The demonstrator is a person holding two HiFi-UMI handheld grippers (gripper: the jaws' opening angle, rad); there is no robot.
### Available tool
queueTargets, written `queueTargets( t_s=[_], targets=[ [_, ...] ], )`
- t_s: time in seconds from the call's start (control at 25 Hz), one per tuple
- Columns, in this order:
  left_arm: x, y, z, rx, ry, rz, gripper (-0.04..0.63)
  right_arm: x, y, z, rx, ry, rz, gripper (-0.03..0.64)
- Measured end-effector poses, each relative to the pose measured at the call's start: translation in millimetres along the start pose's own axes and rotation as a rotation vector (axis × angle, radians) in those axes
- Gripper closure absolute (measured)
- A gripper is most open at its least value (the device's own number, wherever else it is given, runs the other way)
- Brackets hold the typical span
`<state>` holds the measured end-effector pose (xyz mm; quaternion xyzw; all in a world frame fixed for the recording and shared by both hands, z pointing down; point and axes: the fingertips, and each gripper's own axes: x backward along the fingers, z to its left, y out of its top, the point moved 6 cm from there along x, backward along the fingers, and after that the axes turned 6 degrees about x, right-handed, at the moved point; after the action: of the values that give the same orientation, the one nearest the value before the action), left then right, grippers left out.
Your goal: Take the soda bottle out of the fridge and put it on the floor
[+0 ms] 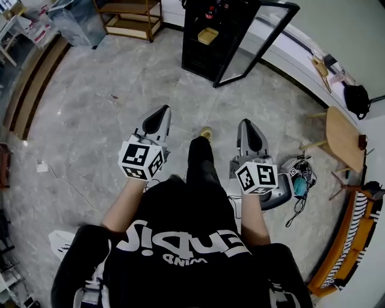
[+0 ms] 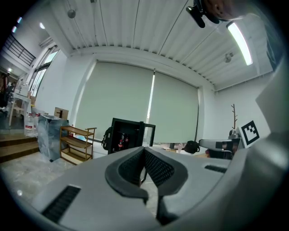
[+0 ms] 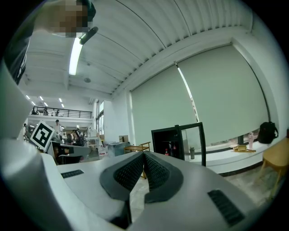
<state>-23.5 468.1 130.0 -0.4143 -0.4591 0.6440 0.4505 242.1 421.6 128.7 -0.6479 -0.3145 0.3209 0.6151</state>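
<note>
1. The grey marbled floor (image 1: 120, 90) stretched from the fridge (image 1: 192, 54) back to the person, and only this floor lay between the fridge and both grippers.
2. The black fridge stood with its glass door (image 1: 255, 45) swung wide, leaving its front uncovered.
3. A wooden shelf (image 1: 129, 18) stood left of the fridge, and a round wooden table (image 1: 343, 138) stood well to its right.
4. The left gripper (image 1: 161, 110) pointed towards the fridge, well apart from it, clenched with its pads meeting on nothing.
5. The right gripper (image 1: 247, 123) pointed the same way, likewise clenched and empty.
6. The soda bottle (image 2: 120, 142) stood upright on a shelf inside the fridge beside another like it, with its long axis vertical and its cap up. It was too small to show more.
</note>
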Motion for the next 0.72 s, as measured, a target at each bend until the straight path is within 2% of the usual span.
queueTargets(
  t_s=[0.32,0.72],
  targets=[
    [-74.7,0.7,23.3,0.011,-0.03,0.006,0.589,-71.7,-13.2,-30.0,-0.01,-0.012,-0.004,0.595],
    [-210.1,48.4,69.9,0.017,-0.018,0.011,0.589,-204.4,6.3,-98.4,0.0,0.033,0.021,0.595]
  ],
)
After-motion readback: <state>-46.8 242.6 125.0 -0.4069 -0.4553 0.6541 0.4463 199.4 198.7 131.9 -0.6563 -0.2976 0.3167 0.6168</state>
